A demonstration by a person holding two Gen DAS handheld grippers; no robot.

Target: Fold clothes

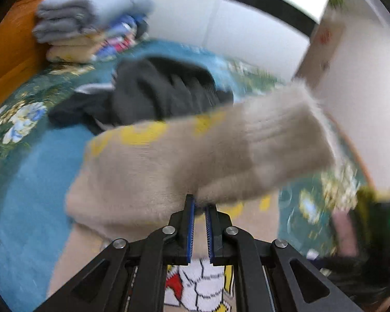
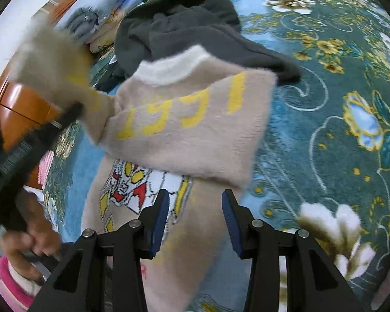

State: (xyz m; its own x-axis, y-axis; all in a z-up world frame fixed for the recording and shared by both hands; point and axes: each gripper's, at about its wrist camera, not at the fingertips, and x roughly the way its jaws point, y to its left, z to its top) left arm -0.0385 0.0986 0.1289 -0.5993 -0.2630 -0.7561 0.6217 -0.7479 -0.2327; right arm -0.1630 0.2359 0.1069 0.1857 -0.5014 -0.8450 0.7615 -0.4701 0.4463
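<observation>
A fluffy beige sweater (image 2: 189, 130) with yellow digits, a white collar and a cartoon robot print lies on the blue floral bedspread (image 2: 325, 119). Its right side is folded over the front. My left gripper (image 1: 199, 206) is shut on the beige sleeve (image 1: 260, 145) and holds it lifted above the sweater; the same gripper shows at the left of the right wrist view (image 2: 72, 111). My right gripper (image 2: 195, 200) is open and empty, just above the sweater's lower part.
A dark grey garment (image 2: 184, 26) lies crumpled beyond the sweater. Folded blankets (image 1: 91, 18) are stacked against the orange wooden headboard (image 1: 15, 52). A white wall (image 1: 364, 104) bounds the far side of the bed.
</observation>
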